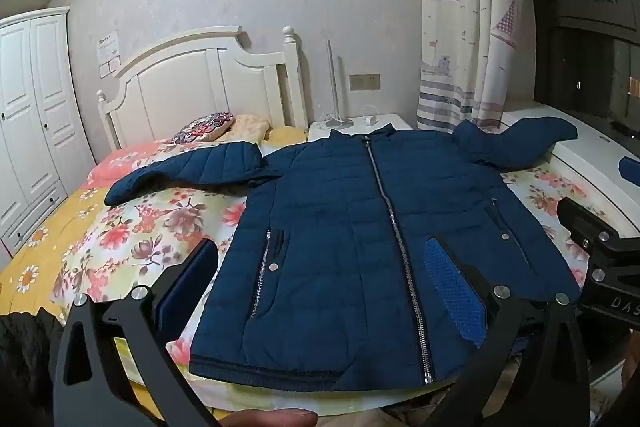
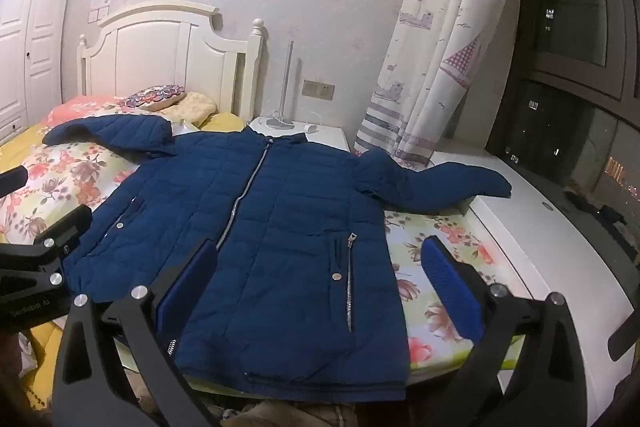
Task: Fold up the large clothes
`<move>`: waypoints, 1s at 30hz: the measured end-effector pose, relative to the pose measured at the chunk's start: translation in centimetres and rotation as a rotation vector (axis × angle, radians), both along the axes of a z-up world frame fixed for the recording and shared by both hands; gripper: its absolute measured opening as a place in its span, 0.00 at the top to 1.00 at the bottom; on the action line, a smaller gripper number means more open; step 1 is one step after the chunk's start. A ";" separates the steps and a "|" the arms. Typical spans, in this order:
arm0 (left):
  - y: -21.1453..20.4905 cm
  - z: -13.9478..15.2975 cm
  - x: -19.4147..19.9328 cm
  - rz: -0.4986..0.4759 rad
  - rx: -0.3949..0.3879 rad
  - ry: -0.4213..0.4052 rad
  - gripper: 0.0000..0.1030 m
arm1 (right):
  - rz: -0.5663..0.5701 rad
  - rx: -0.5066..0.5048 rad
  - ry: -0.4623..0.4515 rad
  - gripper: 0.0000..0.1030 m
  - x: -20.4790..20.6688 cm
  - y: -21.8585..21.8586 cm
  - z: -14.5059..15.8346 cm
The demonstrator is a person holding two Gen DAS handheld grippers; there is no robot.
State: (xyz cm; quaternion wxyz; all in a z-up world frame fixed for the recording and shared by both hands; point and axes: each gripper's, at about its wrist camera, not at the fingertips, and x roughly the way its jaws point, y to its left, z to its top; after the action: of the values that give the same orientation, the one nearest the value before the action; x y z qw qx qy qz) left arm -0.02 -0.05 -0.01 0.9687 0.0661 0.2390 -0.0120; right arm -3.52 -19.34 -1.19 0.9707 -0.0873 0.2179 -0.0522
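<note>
A dark blue quilted jacket [image 1: 360, 211] [image 2: 248, 211] lies flat on the bed, front up, zipped, collar toward the headboard and both sleeves spread outward. The hem lies along the near edge of the bed. My left gripper [image 1: 320, 267] hovers open above the lower left half of the jacket, with nothing between its fingers. My right gripper [image 2: 320, 263] hovers open above the lower right half, one finger [image 2: 448, 279] over the floral sheet beside the jacket. Neither touches the cloth. Each gripper's body shows at the edge of the other's view.
The bed has a floral sheet [image 1: 132, 239] [image 2: 440, 239], pillows [image 1: 208, 127] near a white headboard [image 1: 192, 83]. A white nightstand [image 2: 316, 135] with a lamp stands beyond. A white ledge [image 2: 540, 227] runs along the right, under a dark window; the right sleeve lies partly on it. A wardrobe [image 1: 28, 115] stands left.
</note>
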 end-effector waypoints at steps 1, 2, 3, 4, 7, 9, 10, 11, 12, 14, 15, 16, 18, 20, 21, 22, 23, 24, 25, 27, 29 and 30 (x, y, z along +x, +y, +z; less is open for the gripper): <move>0.0 0.0 0.0 0.002 0.000 0.000 0.04 | 0.000 0.001 0.002 0.02 0.0 0.1 0.0; 0.1 0.0 0.0 0.004 -0.002 0.000 0.04 | -0.001 0.000 0.003 0.02 -0.1 0.3 0.0; 0.2 0.0 0.0 0.007 -0.005 0.000 0.04 | 0.004 0.028 0.006 0.02 0.0 -0.1 0.0; 0.3 0.0 0.0 0.010 -0.008 0.001 0.04 | 0.005 0.027 0.005 0.02 0.0 0.0 0.0; 0.6 0.1 -0.2 0.016 -0.017 -0.001 0.04 | 0.004 0.023 0.009 0.02 0.1 0.0 0.0; 0.9 0.2 -0.3 0.020 -0.021 -0.004 0.04 | 0.006 0.023 0.011 0.02 -0.1 -0.5 0.3; 0.4 0.1 -0.2 0.010 -0.006 0.009 0.04 | 0.007 0.023 0.011 0.02 -0.1 -0.6 0.3; 0.4 0.1 -0.2 0.009 -0.006 0.009 0.04 | 0.008 0.021 0.012 0.02 -0.1 -0.6 0.3; 0.5 0.1 -0.2 0.009 -0.006 0.009 0.04 | 0.009 0.020 0.011 0.02 -0.1 -0.7 0.3; 0.3 0.1 -0.2 0.012 -0.006 0.008 0.04 | 0.008 0.014 0.012 0.02 0.0 -0.6 0.3; 0.3 0.2 -0.2 0.012 -0.006 0.009 0.04 | 0.008 0.013 0.012 0.02 0.0 -0.4 0.3; 0.1 0.1 -0.2 0.012 -0.003 0.010 0.04 | 0.008 0.013 0.012 0.02 0.0 -0.4 0.3; 0.5 -0.3 -0.2 0.012 -0.004 0.010 0.04 | 0.007 0.010 0.012 0.02 -0.1 -0.2 0.3; 0.4 -0.3 -0.1 0.013 -0.004 0.011 0.04 | 0.008 0.007 0.016 0.02 0.3 0.0 0.1; 0.4 -0.3 -0.1 0.013 -0.003 0.010 0.04 | 0.011 0.001 0.014 0.02 0.2 0.5 0.0; 0.4 -0.3 -0.1 0.013 -0.003 0.010 0.04 | 0.013 0.001 0.013 0.02 0.2 0.4 0.0; 0.5 -0.3 -0.1 0.013 -0.003 0.009 0.04 | 0.013 -0.001 0.013 0.02 0.2 0.5 0.0; 0.5 -0.4 -0.1 0.014 -0.003 0.010 0.04 | 0.014 -0.002 0.012 0.02 0.2 0.6 -0.1; 0.5 -0.5 -0.1 0.018 -0.005 0.009 0.04 | 0.016 -0.001 0.012 0.02 0.1 0.6 -0.2; 0.6 -0.6 -0.3 0.020 -0.007 0.009 0.04 | 0.015 -0.001 0.012 0.02 0.1 0.6 -0.1; 0.7 -0.6 -0.2 0.022 -0.006 0.010 0.04 | 0.015 0.000 0.013 0.02 0.1 0.5 -0.1; 0.8 -0.7 -0.3 0.022 -0.006 0.009 0.04 | 0.015 0.001 0.012 0.02 0.1 0.6 -0.1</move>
State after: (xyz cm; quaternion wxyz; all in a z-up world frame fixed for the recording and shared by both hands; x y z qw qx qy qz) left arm -0.29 0.76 -0.73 0.9679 0.0605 0.2440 -0.0022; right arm -3.40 -18.76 -1.30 0.9697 -0.0890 0.2232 -0.0442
